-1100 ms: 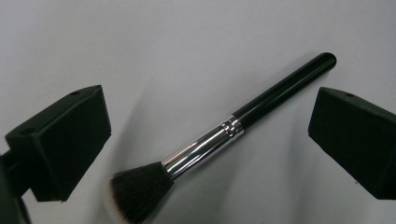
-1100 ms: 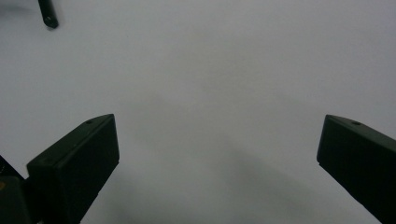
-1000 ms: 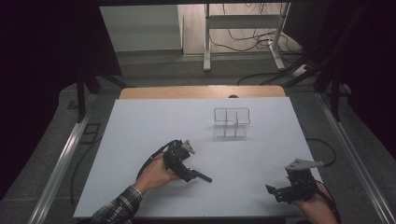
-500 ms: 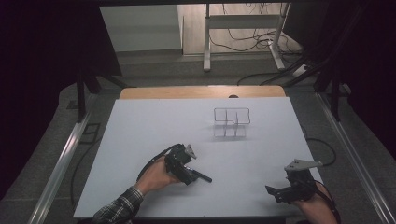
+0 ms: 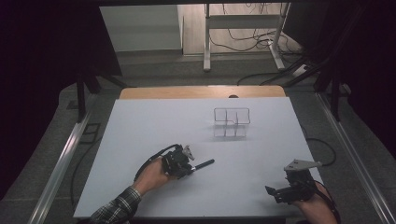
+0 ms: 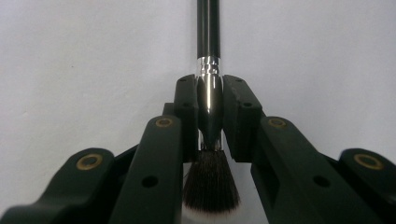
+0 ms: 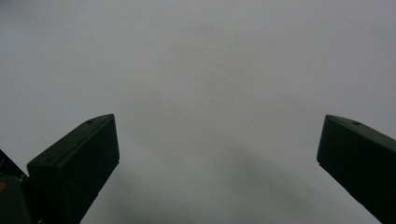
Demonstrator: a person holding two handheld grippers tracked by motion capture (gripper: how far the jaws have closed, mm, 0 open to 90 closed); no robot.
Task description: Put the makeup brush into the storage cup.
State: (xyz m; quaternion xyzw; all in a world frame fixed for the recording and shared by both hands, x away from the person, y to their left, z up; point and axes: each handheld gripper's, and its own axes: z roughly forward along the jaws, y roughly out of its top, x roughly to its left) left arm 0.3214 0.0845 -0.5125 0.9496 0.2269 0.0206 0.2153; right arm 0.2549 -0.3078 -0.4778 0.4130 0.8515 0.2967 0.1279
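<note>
In the left gripper view the two black pads [image 6: 236, 116] press from either side on the shiny silver ferrule of a black-handled makeup brush with dark bristles [image 6: 208, 93]; the jaws have just been closing and now clamp it. The bristle tuft sits on the near side of the pads, and the slim black handle runs straight away from them over the white table top [image 6: 70, 70]. From the high view, the left gripper [image 5: 187, 167] lies low at the near left part of the table, with the brush handle sticking out to the right past its tip. The right gripper [image 7: 217, 154] has its jaws spread wide with only bare table between them; it rests at the near right corner. A clear, compartmented acrylic organiser [image 5: 231, 122] stands farther back, well apart from both.
</note>
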